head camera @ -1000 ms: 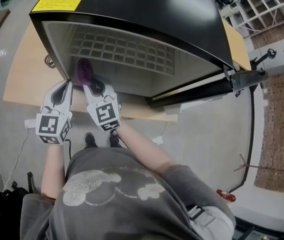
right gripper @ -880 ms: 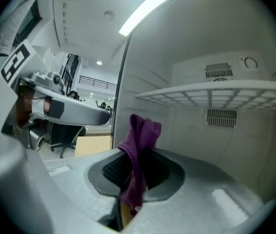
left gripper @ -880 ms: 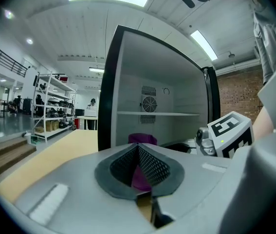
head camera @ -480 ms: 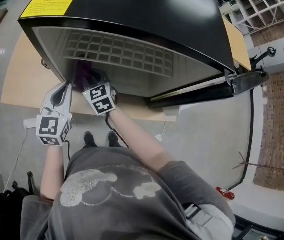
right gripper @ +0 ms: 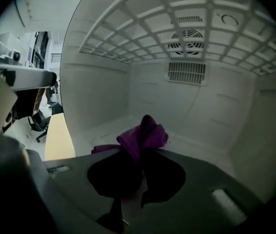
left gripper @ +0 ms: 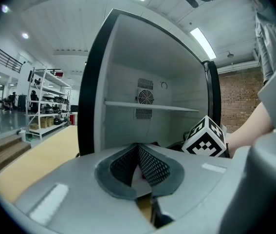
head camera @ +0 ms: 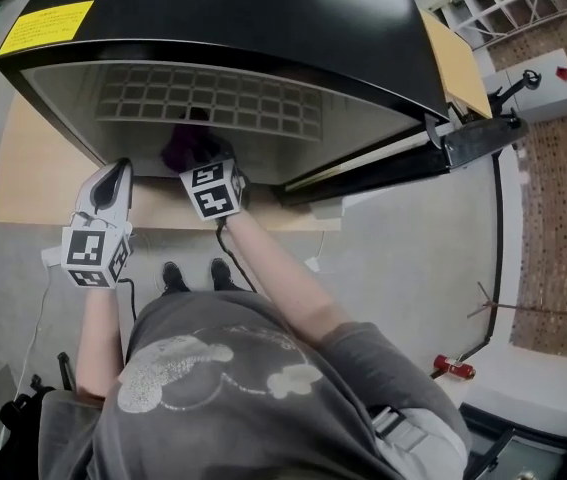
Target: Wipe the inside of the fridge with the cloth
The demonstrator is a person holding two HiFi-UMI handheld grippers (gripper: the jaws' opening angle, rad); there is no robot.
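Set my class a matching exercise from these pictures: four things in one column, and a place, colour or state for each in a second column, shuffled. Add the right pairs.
Column one
1. cloth
2. left gripper
3. right gripper
4. label

Column two
A. yellow, on the black top of the fridge
B. jaws together with nothing in them, outside the fridge
C. reaching into the fridge, jaws closed on something
D. purple, bunched up

Right pairs: 1-D, 2-B, 3-C, 4-A
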